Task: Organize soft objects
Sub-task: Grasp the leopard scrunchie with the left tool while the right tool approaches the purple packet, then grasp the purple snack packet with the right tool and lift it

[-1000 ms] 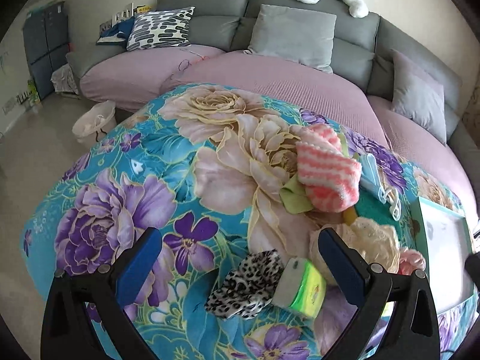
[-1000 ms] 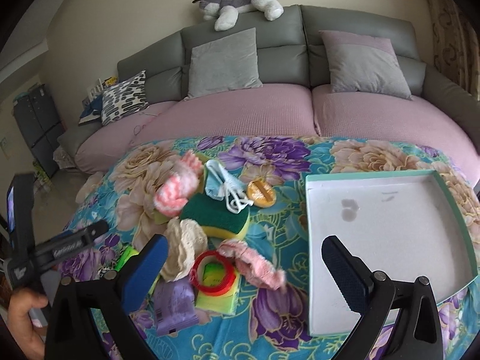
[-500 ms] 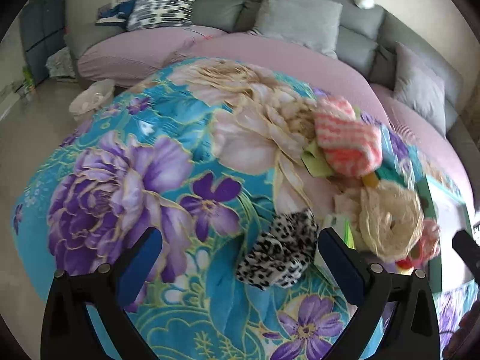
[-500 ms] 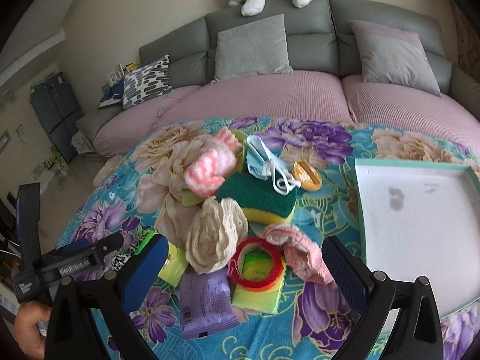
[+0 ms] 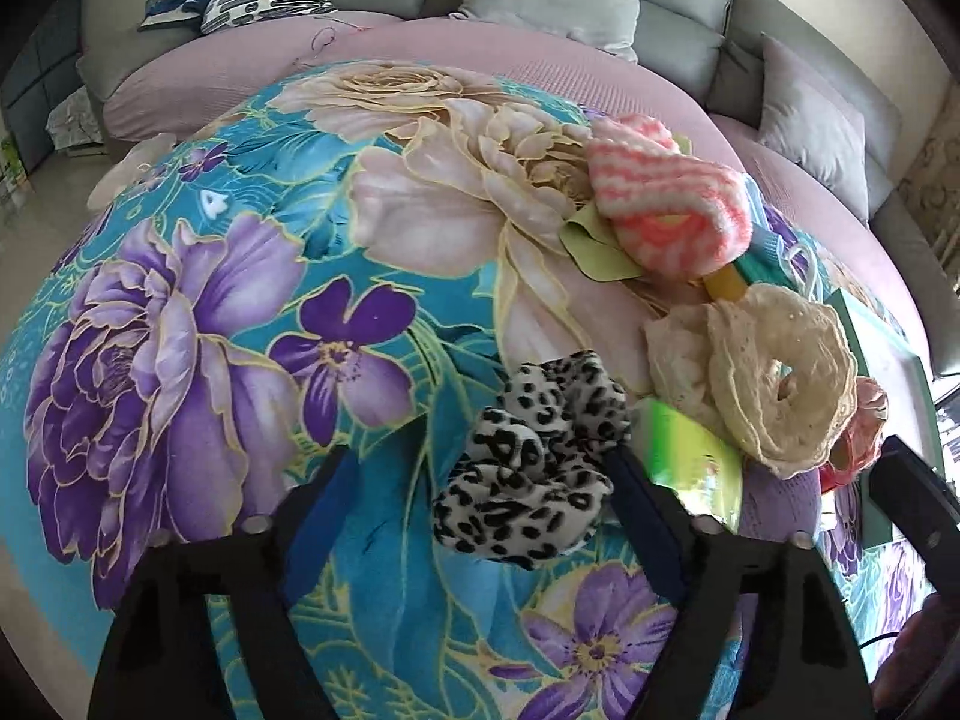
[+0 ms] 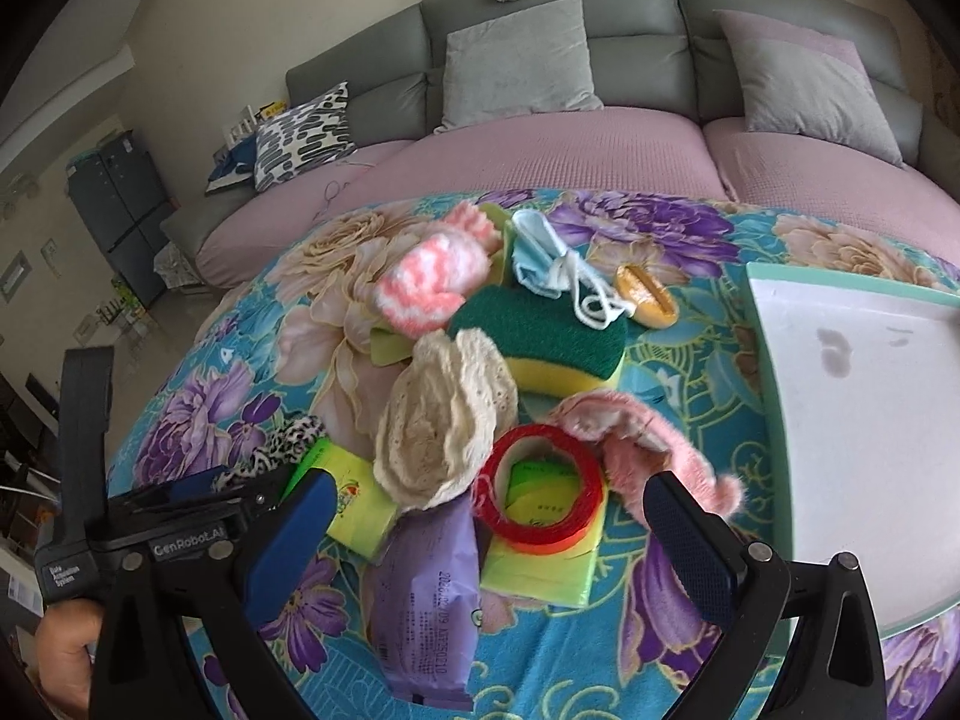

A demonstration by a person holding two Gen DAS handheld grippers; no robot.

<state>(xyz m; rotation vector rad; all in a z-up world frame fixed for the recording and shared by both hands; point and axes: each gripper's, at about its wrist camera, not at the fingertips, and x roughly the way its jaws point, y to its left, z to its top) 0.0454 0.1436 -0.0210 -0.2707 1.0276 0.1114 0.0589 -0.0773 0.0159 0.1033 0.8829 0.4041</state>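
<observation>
A leopard-print scrunchie [image 5: 528, 468] lies on the flowered cloth [image 5: 198, 360] between the fingers of my left gripper [image 5: 486, 510]. The jaws are closing: the right finger is at the scrunchie's edge and the left finger still stands apart. My right gripper [image 6: 489, 534] is open above a red tape ring [image 6: 540, 492] and a purple pack [image 6: 426, 600], holding nothing. Beside them lie a cream lace scrunchie [image 6: 444, 420], a pink fluffy scrunchie [image 6: 648, 438], a pink-and-white knitted piece [image 6: 426, 282] and a green-and-yellow sponge [image 6: 540, 336].
A white tray with a teal rim [image 6: 852, 288] stands at the right. A green tissue pack [image 6: 354, 504], a blue face mask [image 6: 540, 258] and a small orange item [image 6: 645, 297] also lie in the pile. A grey sofa with cushions [image 6: 516, 60] runs behind the table.
Both grippers have come down closer to the table. The left jaws have narrowed around the leopard scrunchie. The right gripper has shifted left, over the tape ring.
</observation>
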